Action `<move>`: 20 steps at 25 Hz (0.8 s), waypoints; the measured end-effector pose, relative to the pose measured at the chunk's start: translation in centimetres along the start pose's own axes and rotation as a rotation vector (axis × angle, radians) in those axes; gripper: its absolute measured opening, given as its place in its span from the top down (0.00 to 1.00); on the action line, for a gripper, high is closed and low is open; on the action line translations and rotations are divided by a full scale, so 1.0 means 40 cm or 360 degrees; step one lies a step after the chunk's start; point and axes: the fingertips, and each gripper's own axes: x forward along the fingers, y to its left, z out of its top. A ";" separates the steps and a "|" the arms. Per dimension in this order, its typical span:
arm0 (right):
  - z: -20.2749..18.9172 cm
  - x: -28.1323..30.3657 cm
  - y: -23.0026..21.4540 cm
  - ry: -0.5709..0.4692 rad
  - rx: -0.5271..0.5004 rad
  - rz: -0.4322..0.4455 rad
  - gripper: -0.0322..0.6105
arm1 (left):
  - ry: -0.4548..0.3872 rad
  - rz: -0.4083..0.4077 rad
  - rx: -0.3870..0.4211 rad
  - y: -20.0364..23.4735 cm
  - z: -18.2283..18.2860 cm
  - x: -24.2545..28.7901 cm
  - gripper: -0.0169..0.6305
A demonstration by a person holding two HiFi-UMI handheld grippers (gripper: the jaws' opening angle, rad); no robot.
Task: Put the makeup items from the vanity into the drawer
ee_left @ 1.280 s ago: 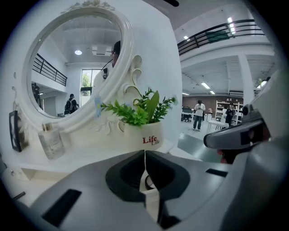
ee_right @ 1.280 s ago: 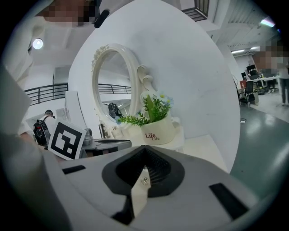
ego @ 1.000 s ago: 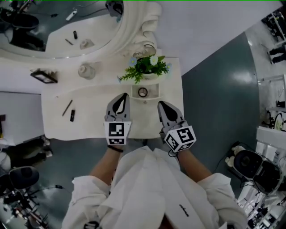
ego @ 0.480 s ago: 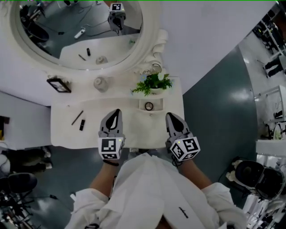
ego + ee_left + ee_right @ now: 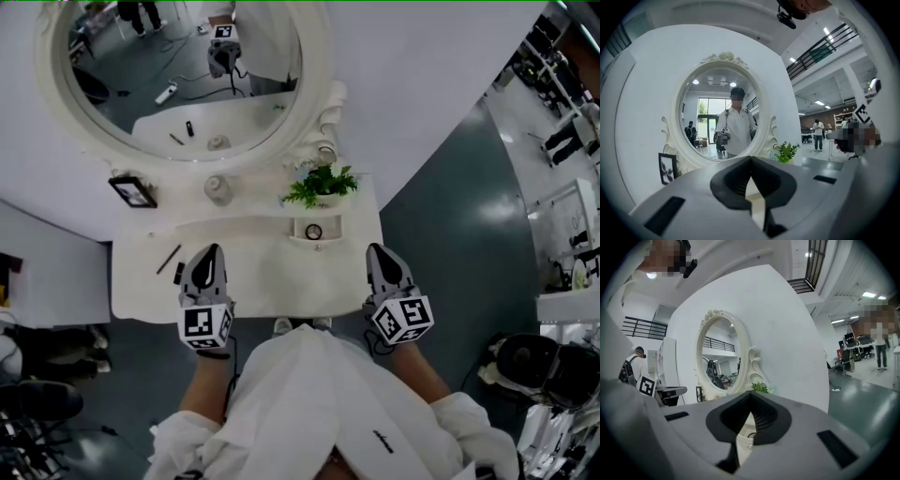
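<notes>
A thin dark pencil point(image 5: 169, 259) and a small dark tube point(image 5: 178, 273) lie side by side on the white vanity point(image 5: 272, 281), near its left end. In the head view both sit just to the left of the left gripper point(image 5: 211, 250), and the tube is so near its side that it looks almost touching; whether it really touches cannot be told. The left gripper is shut tight, with its two dark pads pressed together and nothing between them point(image 5: 751, 160). The right gripper point(image 5: 377, 249) is well apart from the makeup, over the right end of the vanity. Its jaws are pressed together too and hold nothing point(image 5: 750, 395). Both grippers point toward the back of the vanity. Ahead of the left gripper, a little to its left, a black picture frame point(image 5: 134, 191) leans by the wall, and a clear jar point(image 5: 218, 190) stands right ahead of it. Between the two grippers and farther back sits a small round thing point(image 5: 313, 231) in a little tray, and behind that a green plant point(image 5: 322, 185) with pale flowers. A big round mirror point(image 5: 187, 75) with a white curly frame stands behind them all. In the left gripper view the mirror point(image 5: 726, 112) shows a person in a white shirt, with the picture frame point(image 5: 668, 168) to its left and the plant point(image 5: 786, 151) to its right.
</notes>
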 end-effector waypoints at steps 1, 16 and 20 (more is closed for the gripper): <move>0.004 -0.006 -0.001 -0.0005 -0.0007 -0.0009 0.92 | -0.0014 0.0008 0.0009 0.013 0.009 -0.011 0.93; 0.043 -0.055 -0.027 -0.0062 -0.0043 -0.0113 0.92 | -0.0123 0.0097 0.0010 0.080 0.047 -0.070 0.93; 0.035 -0.061 -0.029 -0.0055 -0.0031 -0.0129 0.92 | -0.0128 0.0076 0.0012 0.066 0.048 -0.065 0.93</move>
